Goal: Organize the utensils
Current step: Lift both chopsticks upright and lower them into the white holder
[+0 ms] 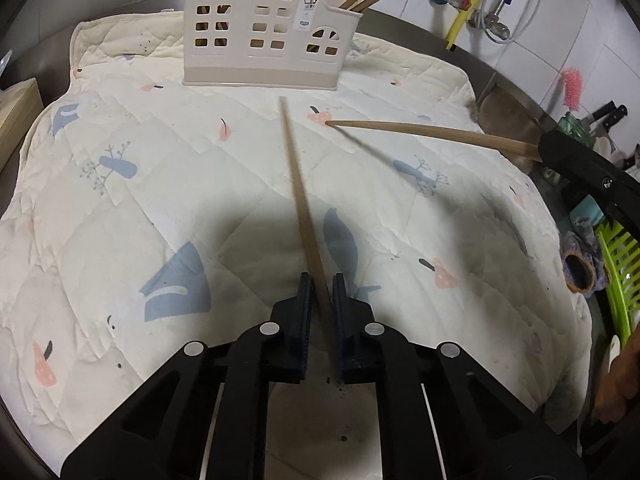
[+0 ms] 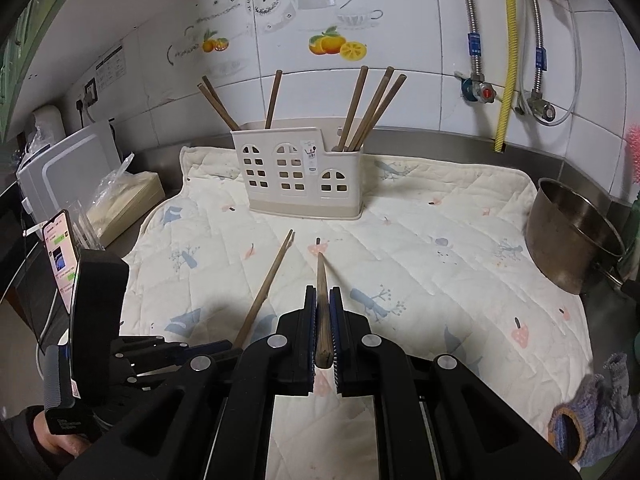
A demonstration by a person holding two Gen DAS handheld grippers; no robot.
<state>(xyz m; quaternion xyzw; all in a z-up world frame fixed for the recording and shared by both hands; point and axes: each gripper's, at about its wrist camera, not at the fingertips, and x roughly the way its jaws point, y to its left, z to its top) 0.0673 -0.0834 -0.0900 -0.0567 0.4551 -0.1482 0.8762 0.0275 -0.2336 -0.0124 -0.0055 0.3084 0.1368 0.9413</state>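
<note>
A cream house-shaped utensil holder [image 1: 260, 32] [image 2: 298, 178] stands at the back of a quilted mat and holds several wooden chopsticks [image 2: 362, 110]. My left gripper [image 1: 322, 280] is shut on a wooden chopstick [image 1: 298, 184] that points toward the holder, tip just short of its base. My right gripper [image 2: 322, 294] is shut on another chopstick [image 2: 322, 296], also aimed at the holder. The right gripper [image 1: 540, 150] with its chopstick [image 1: 432, 132] shows at the right in the left wrist view. The left gripper's chopstick [image 2: 266, 284] shows in the right wrist view.
The white patterned mat [image 1: 160, 168] [image 2: 440, 264] covers the steel counter. A steel pot [image 2: 572, 232] stands at its right edge. A knitted glove [image 2: 592, 420] and green rack [image 1: 620, 272] are at the right. A phone [image 2: 60, 256], box [image 2: 128, 204] and appliance [image 2: 68, 168] stand at the left.
</note>
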